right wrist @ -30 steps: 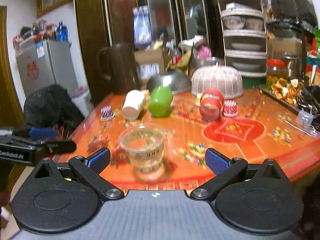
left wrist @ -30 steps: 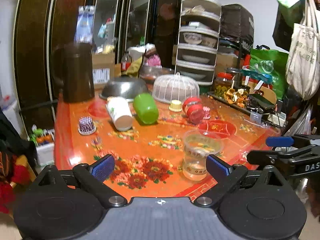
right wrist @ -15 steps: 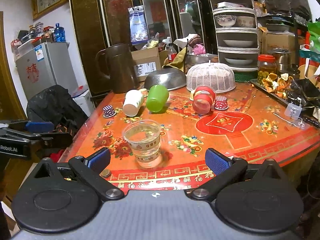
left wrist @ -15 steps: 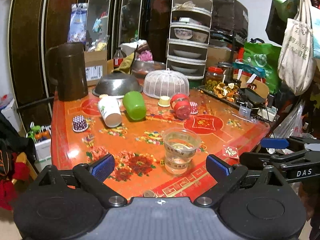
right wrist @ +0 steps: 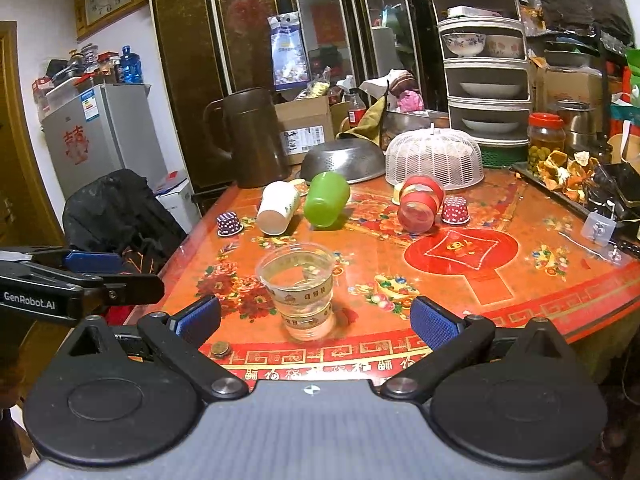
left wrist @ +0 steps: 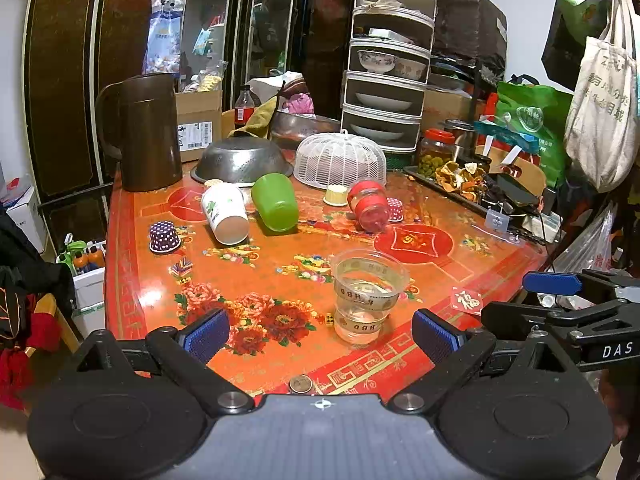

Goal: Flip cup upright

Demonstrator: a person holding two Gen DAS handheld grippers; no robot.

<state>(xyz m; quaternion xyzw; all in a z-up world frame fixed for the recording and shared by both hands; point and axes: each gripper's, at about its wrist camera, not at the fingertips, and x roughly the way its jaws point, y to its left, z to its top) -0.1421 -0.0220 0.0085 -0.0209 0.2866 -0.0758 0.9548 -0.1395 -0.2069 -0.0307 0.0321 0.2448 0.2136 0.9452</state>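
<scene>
The clear cup (left wrist: 367, 296) stands upright beyond both released tongs, left (left wrist: 320, 334) and right (right wrist: 316, 320).

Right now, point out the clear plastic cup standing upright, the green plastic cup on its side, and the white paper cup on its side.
Clear plastic cup (left wrist: 366, 300): left wrist view, printed side wall.
Green plastic cup (left wrist: 275, 202): left wrist view, curved side.
White paper cup (right wrist: 277, 208): right wrist view, side near its base.

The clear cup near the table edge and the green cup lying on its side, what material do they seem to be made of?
Clear cup: probably thin disposable plastic, glossy; the tablecloth pattern shows through its wall, and printed bands run around it.
Green cup: probably thicker opaque plastic, smooth with a soft sheen; its colour is even and nothing shows through.
</scene>
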